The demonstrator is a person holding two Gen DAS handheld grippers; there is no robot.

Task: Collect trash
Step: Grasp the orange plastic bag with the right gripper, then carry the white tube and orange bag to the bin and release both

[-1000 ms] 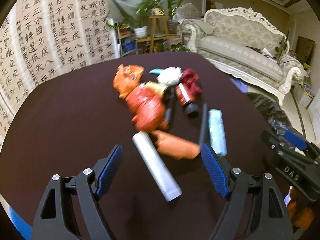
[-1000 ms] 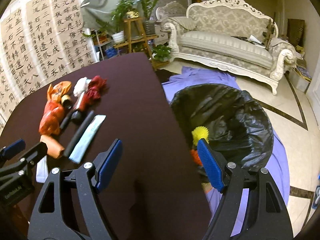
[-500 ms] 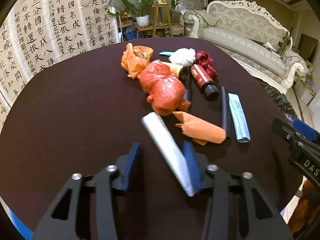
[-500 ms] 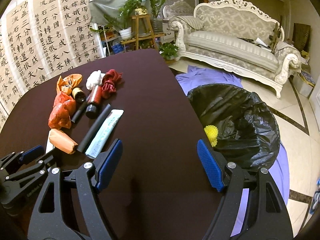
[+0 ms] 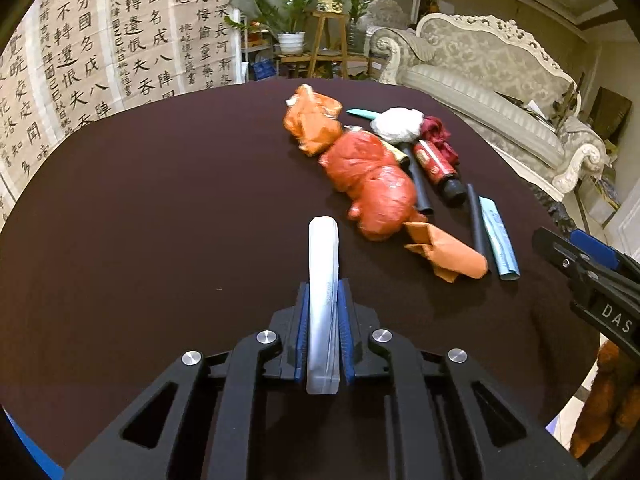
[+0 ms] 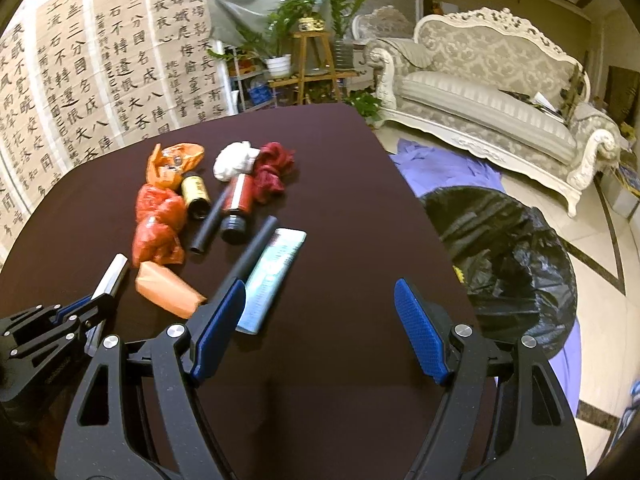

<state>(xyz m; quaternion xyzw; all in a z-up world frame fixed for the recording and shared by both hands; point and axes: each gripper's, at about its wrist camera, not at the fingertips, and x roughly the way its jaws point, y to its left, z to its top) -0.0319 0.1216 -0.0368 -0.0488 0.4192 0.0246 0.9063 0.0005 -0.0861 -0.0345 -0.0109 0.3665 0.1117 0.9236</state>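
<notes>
My left gripper (image 5: pixel 323 292) is shut on a flat white tube (image 5: pixel 324 264) that points away from me along the dark round table (image 5: pixel 160 208). Beyond it lies a heap of trash: a crumpled red bag (image 5: pixel 372 184), an orange wrapper (image 5: pixel 448 252), an orange bag (image 5: pixel 312 120), a red bottle (image 5: pixel 436 164), black tubes (image 5: pixel 474 216), a pale blue tube (image 5: pixel 498 240) and a white wad (image 5: pixel 398 124). My right gripper (image 6: pixel 320 320) hangs open over the table's near right part, empty, with the pale blue tube (image 6: pixel 276 272) just past its left finger. The left gripper (image 6: pixel 88 308) and white tube (image 6: pixel 112 276) show at the lower left of the right wrist view.
A black-lined trash bin (image 6: pixel 512 256) stands on the floor right of the table, on a purple cloth (image 6: pixel 444 164). A pale sofa (image 6: pixel 492 104), potted plants on a wooden stand (image 6: pixel 312 56) and calligraphy panels (image 6: pixel 92 72) line the room behind.
The left jaws went from wide open to shut on the white tube, which now lies straight between them. My right gripper swung left from the bin toward the trash heap, still open.
</notes>
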